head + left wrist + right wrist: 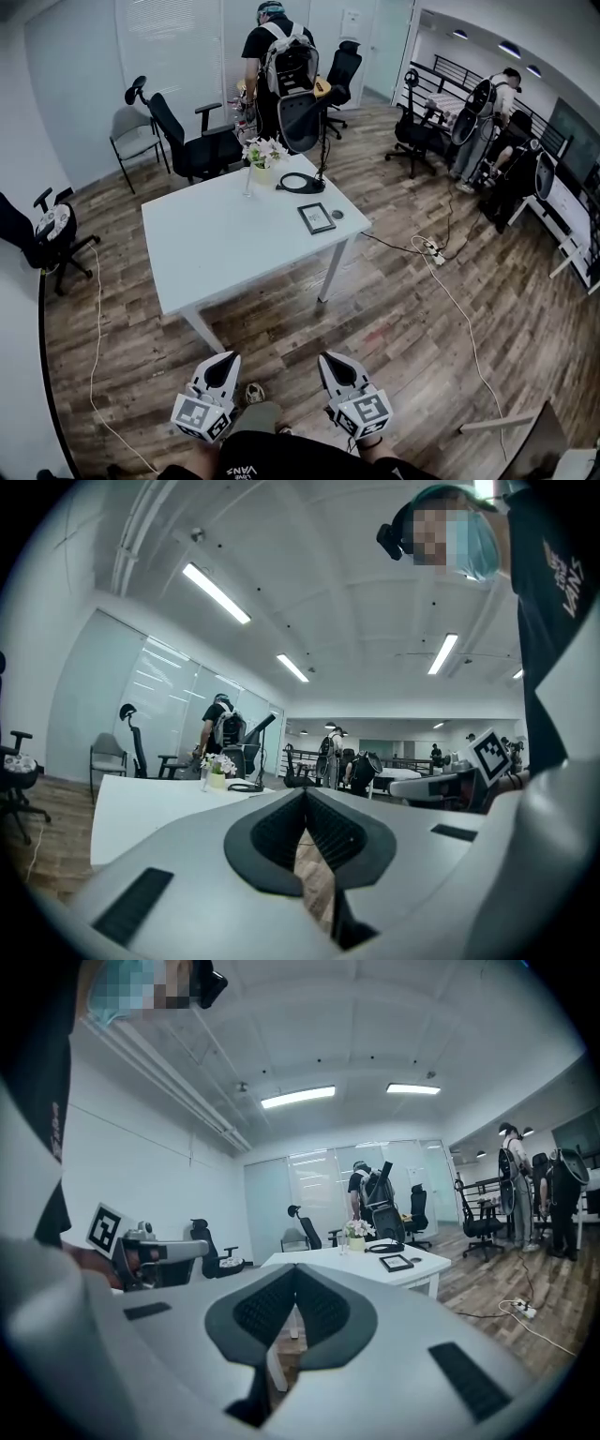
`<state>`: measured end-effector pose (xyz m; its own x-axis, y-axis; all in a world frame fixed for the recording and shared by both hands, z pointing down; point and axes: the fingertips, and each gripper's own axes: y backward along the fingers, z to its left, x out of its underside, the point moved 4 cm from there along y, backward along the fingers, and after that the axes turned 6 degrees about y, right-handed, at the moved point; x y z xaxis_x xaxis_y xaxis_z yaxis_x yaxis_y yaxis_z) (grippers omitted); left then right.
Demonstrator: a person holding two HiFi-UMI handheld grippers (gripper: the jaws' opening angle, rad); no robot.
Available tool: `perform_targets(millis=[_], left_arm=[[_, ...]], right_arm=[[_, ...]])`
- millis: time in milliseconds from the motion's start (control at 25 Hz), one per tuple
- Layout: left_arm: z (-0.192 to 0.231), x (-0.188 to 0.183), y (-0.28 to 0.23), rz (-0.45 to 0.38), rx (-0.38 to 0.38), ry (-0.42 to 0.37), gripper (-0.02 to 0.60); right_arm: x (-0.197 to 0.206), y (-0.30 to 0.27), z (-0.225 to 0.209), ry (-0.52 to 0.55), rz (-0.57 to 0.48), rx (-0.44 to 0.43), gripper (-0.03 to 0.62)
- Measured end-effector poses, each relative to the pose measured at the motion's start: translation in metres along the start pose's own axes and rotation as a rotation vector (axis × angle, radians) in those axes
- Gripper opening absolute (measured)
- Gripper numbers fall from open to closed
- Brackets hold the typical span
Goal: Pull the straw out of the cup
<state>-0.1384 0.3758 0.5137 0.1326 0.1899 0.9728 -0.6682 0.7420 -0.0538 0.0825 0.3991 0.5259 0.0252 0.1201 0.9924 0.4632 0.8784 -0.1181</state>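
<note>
Well, left gripper [223,367] and right gripper [336,367] both closed, empty, at 6 o'clock, white table [225,253] ahead, probable cup [247,183] at its 12 o'clock edge.

The one word that can be read is "VANS", in white on the person's black shirt [251,466]. It shows upside down at the bottom of the head view and turned on its side in the left gripper view; the smaller print beside it is too small to read. The cubes [201,418] on the left hand-held gripper [225,364] and right hand-held gripper [335,364] bear black-and-white square code markers, without letters. The framed picture [316,217] near the bench's [225,253] right edge is illegible.
</note>
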Motion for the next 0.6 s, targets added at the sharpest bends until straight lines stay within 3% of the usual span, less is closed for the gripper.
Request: perform_targets(millis=[320, 600], left_arm=[[0.030, -0.004, -0.059, 0.004, 0.027, 0.018, 0.011], [0.075, -0.017, -0.120, 0.008, 0.075, 0.036, 0.011]], right_arm=[[0.001, -0.052, -0.025, 0.006, 0.000, -0.021, 0.017], [-0.011, -0.113, -0.056, 0.013, 0.010, 0.020, 0.017]])
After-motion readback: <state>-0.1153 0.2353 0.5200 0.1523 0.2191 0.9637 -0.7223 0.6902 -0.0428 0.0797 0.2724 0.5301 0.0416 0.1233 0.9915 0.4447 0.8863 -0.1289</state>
